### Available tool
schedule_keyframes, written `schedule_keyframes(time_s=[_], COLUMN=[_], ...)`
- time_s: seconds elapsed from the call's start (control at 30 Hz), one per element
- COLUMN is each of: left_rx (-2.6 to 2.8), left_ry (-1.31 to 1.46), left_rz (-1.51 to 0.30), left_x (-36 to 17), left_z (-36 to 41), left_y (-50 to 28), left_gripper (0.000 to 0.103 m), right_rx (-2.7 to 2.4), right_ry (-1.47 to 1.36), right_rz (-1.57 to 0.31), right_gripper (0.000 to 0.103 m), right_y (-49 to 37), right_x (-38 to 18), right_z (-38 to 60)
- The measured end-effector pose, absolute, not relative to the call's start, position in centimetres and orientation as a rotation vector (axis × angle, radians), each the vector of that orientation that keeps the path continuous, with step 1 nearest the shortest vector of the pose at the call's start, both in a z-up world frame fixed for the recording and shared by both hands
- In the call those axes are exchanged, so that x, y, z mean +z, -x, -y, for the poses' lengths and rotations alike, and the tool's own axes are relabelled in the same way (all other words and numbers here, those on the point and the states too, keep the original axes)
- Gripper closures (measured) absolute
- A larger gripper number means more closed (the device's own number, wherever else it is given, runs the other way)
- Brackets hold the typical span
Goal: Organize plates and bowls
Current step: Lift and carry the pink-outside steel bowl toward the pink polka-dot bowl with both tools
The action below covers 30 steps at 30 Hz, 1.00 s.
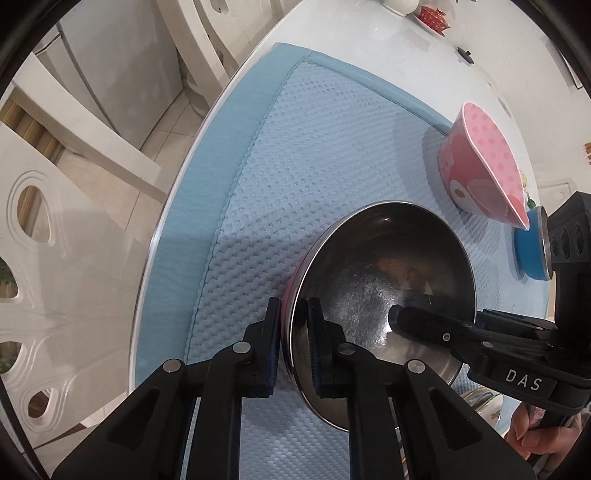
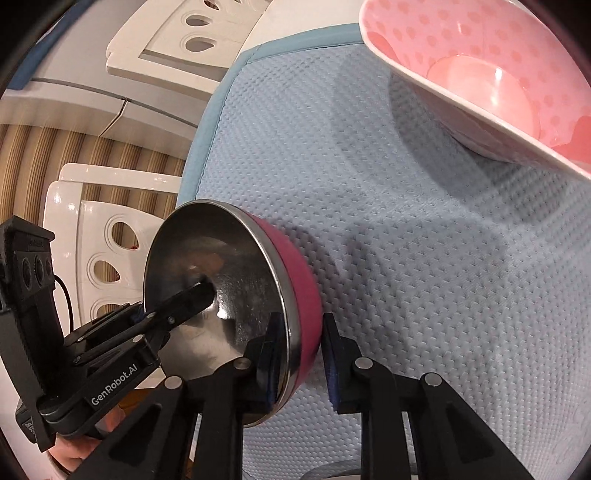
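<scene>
A steel-lined bowl with a magenta outer wall [image 1: 384, 273] sits on the blue mat, and also shows in the right wrist view [image 2: 229, 273]. My left gripper [image 1: 293, 354] is shut on its near rim, one finger inside and one outside. My right gripper [image 2: 299, 354] straddles the opposite rim; its outer finger stands a little off the magenta wall, so it looks open. A pink polka-dot bowl [image 1: 484, 166] stands further back on the mat, large at upper right in the right wrist view [image 2: 487, 81]. A small blue bowl [image 1: 532, 251] sits behind it.
The blue textured mat [image 1: 295, 184] covers a white round table [image 1: 369, 48]. White chairs [image 1: 74, 240] stand along the table's edge. A red item and a white dish [image 1: 432, 14] sit at the far side. A patterned dish [image 1: 484, 402] lies near the right hand.
</scene>
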State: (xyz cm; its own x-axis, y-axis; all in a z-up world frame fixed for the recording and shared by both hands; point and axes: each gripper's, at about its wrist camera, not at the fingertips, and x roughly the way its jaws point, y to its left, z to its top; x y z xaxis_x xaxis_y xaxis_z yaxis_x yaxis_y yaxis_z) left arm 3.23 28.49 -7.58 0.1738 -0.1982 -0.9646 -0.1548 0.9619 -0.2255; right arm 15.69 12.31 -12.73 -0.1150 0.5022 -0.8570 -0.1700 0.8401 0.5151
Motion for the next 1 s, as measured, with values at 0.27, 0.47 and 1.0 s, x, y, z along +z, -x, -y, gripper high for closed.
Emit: schedule_keyframes(time_s=[0.27, 0.47, 1.0], left_rx=[-0.025, -0.034, -0.052], left_ry=[0.299, 0.303, 0.292], left_rz=[-1.393, -1.371, -1.323], left_x=[-7.0, -5.9, -2.9], left_z=[-28.4, -28.1, -27.0], left_y=[-3.5, -3.6, -3.7], left_gripper=[0.093, 0.093, 0.092], right_rx=[0.561, 0.559, 0.566], right_ry=[-0.292, -0.324, -0.354], right_rz=[-1.586, -1.567, -1.53], right_gripper=[0.086, 0.086, 0.085], right_y=[-15.4, -15.5, -16.0], right_x=[-12.6, -11.6, -8.5], right_z=[-11.6, -10.6, -8.1])
